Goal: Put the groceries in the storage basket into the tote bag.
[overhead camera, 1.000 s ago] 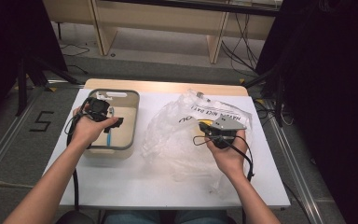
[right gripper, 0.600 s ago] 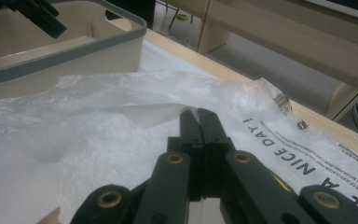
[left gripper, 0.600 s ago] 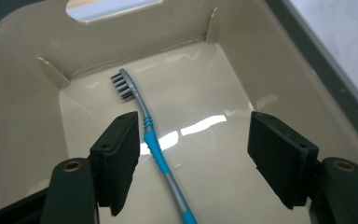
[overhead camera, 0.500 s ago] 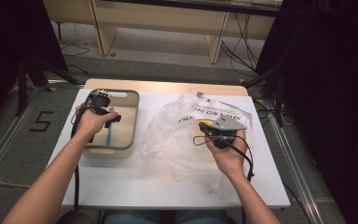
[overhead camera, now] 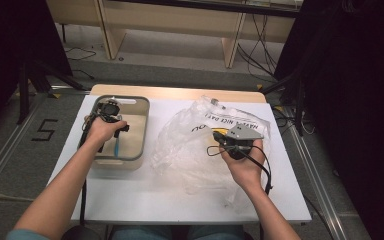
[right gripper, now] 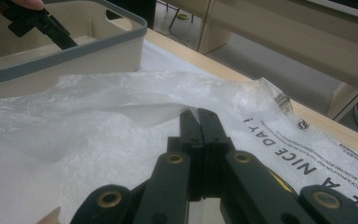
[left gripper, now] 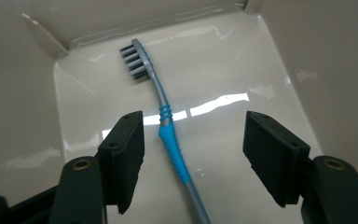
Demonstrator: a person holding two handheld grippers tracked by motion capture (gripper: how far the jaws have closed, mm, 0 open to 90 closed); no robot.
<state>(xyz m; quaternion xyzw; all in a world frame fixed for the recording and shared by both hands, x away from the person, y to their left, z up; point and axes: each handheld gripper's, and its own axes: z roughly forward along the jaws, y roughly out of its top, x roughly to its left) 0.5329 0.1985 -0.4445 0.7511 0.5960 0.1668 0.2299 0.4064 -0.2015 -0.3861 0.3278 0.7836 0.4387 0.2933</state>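
White counter point(overhead camera: 145, 200) carries everything. Big crumpled clear plastic bag point(overhead camera: 190, 150) with black print lies under and around the right gripper point(overhead camera: 219, 138), spreading from its jaws toward the bin. Beige bin point(overhead camera: 139, 131) with grey rim sits well off to the left of the right gripper, just beside the bag edge; left gripper point(left gripper: 193, 158) is lowered into it, jaws pointing down at the bin floor. Left gripper is open fairly wide, jaws have just been closing in, pads clear of anything. Blue-and-grey toothbrush point(left gripper: 168, 135) lies flat on the bin floor between the left gripper's jaws, nearer one pad, not touched; bristle head points away from the gripper, handle runs back under it. In the high view the toothbrush point(overhead camera: 117, 145) shows just below the left hand point(overhead camera: 101, 131). Right gripper point(right gripper: 198, 116) is fully closed, jaws pressed together pinching a fold of the bag film.
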